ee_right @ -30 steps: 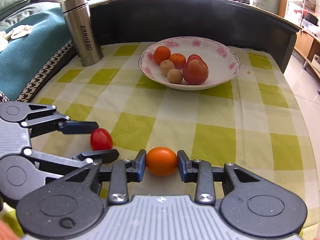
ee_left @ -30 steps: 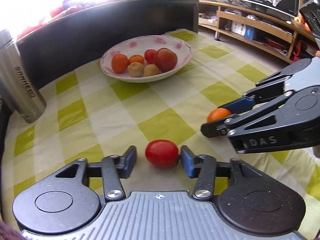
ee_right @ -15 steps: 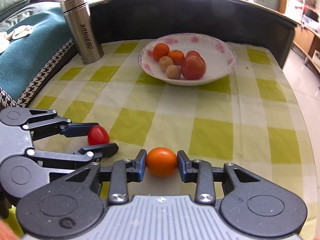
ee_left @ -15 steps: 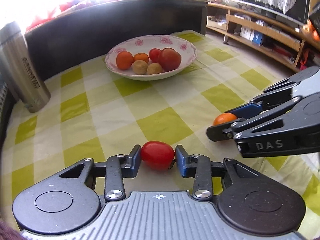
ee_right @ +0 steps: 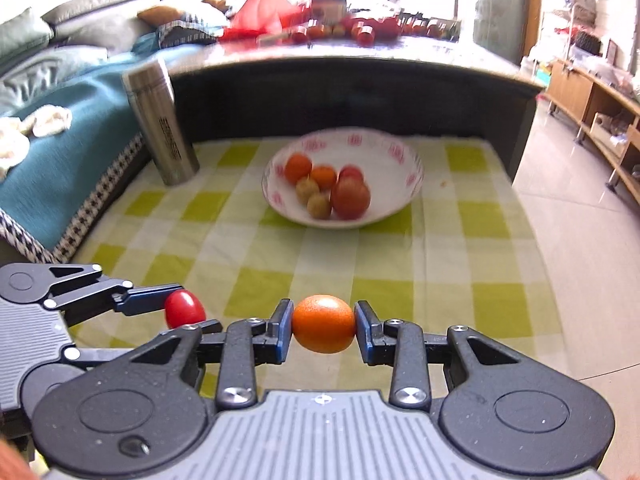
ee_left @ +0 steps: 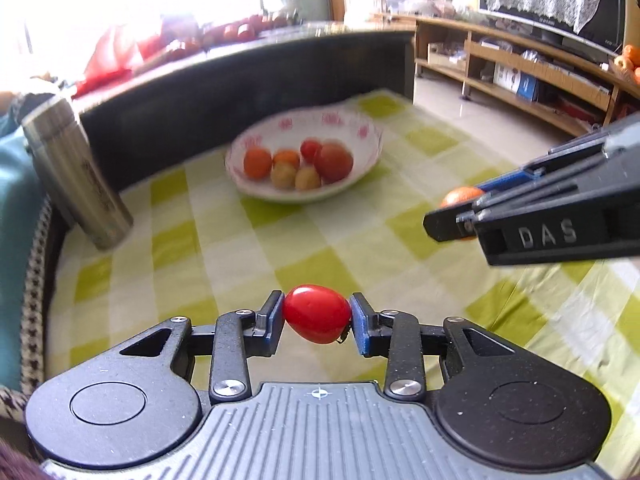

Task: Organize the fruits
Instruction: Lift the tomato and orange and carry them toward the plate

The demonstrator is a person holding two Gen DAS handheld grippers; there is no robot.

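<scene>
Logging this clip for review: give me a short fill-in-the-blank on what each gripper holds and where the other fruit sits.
1. The left gripper is shut on a small ____ tomato.
2. The right gripper is shut on an ____.
3. The other fruit lies in a white ____ with a pink flower pattern.
4. A steel ____ stands on the checked tablecloth.

Missing words: red; orange; bowl; flask

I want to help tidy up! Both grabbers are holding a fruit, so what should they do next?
Probably carry both forward to the bowl. The left gripper grips the red tomato, the right gripper the orange fruit, both apparently lifted; the bowl already holds the other fruits.
</scene>
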